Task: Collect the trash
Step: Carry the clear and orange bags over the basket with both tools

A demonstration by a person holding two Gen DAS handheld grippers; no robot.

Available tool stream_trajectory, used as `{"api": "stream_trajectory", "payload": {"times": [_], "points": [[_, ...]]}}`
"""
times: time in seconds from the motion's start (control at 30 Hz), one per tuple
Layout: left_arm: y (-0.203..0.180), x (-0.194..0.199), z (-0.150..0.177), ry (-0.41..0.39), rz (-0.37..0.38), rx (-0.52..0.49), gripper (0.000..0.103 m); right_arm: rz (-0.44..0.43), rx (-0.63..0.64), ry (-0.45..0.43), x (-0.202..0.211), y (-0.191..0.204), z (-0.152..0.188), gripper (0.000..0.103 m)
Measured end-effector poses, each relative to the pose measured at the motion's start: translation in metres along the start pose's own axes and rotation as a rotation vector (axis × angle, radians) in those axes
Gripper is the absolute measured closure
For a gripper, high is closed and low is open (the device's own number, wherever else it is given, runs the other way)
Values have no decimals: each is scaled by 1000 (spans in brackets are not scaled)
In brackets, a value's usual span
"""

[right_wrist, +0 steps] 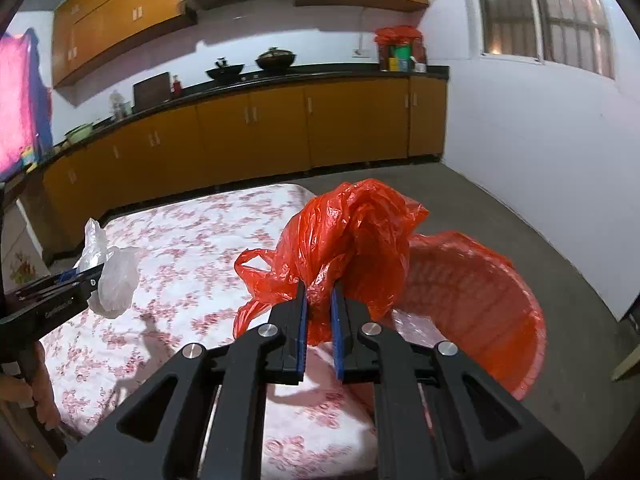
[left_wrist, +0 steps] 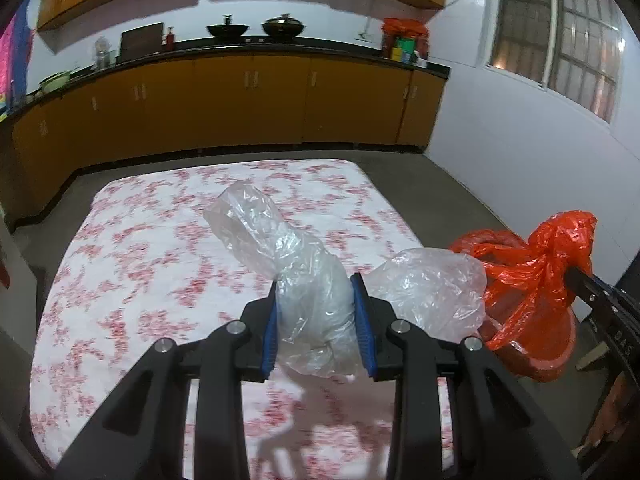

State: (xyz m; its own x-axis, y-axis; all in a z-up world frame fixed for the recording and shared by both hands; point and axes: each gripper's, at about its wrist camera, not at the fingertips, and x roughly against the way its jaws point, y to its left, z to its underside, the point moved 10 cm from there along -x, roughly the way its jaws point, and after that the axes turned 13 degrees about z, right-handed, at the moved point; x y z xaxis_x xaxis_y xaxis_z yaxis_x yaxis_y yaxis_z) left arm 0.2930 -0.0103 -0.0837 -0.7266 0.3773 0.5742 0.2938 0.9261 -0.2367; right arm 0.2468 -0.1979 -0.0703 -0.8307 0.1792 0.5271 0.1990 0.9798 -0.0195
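A crumpled clear plastic bag (left_wrist: pixel 304 272) is pinched between the blue pads of my left gripper (left_wrist: pixel 316 284), held above the table with the floral cloth (left_wrist: pixel 140 280). In the right wrist view the same clear plastic bag (right_wrist: pixel 114 276) and the left gripper (right_wrist: pixel 86 278) show at the left edge. My right gripper (right_wrist: pixel 319 290) is shut on a crumpled red plastic bag (right_wrist: pixel 352 236), held over the table's right edge beside a red basket (right_wrist: pixel 480 292). In the left wrist view the red plastic bag (left_wrist: pixel 536 276) hangs from the right gripper (left_wrist: pixel 574 276) above the red basket (left_wrist: pixel 552 360).
Orange kitchen cabinets (left_wrist: pixel 240 100) with a dark counter run along the far wall, with two woks (left_wrist: pixel 256 28) on the stove. A white wall with a barred window (left_wrist: pixel 560 28) is on the right. Grey floor (right_wrist: pixel 560 260) surrounds the basket.
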Motion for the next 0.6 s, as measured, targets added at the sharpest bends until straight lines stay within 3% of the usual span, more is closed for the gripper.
{"api": "stream_trajectory", "payload": {"times": [0.6], "points": [[-101,-38,8,56,190,-80,70,125,-112,17,-4,-78,13,92]]}}
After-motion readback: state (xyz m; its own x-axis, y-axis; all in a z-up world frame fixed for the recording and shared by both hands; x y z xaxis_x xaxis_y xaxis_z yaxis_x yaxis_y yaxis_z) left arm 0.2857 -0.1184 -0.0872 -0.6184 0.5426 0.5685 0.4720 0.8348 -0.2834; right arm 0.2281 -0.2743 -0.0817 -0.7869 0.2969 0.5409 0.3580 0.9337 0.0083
